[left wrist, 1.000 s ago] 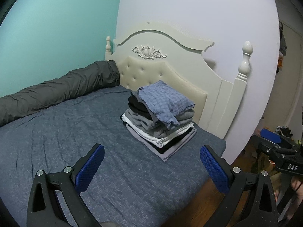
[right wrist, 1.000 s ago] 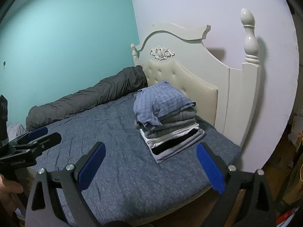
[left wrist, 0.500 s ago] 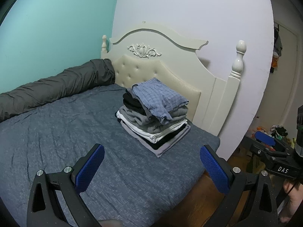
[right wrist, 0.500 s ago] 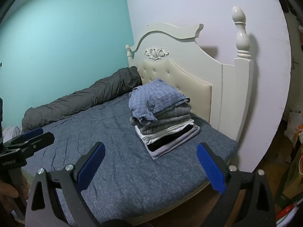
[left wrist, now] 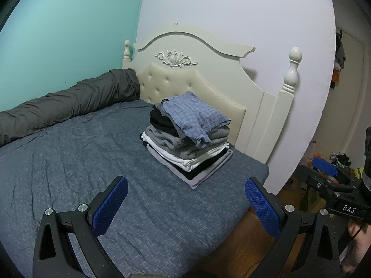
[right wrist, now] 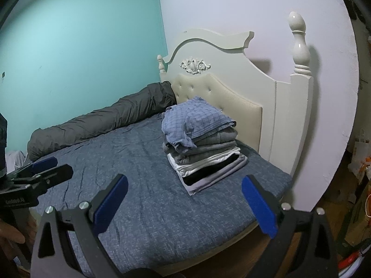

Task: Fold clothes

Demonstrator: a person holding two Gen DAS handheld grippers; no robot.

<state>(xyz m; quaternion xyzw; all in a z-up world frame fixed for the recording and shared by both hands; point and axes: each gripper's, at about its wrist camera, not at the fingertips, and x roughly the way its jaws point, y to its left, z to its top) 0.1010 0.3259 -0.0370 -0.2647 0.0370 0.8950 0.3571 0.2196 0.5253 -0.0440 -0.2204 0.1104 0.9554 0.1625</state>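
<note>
A stack of folded clothes (left wrist: 185,143) (right wrist: 204,148) rests on the bed near the headboard, topped by a blue checked garment (left wrist: 197,115) (right wrist: 194,120). My left gripper (left wrist: 185,205) hangs open over the bed's near part, well short of the stack, nothing between its blue pads. My right gripper (right wrist: 184,205) is open too, empty, also back from the stack. The right gripper (left wrist: 329,178) shows at the right edge of the left wrist view; the left gripper (right wrist: 39,173) shows at the left edge of the right wrist view.
The bed (left wrist: 69,162) has a dark blue sheet. A rolled grey duvet (left wrist: 65,106) lies along the turquoise wall. A cream headboard (left wrist: 190,53) with posts stands behind the stack. Wooden floor and clutter (left wrist: 338,159) lie to the right of the bed.
Both grippers have drawn back from the bed, so the stack looks smaller and farther off. Both stay open and empty. The stack has not moved.
</note>
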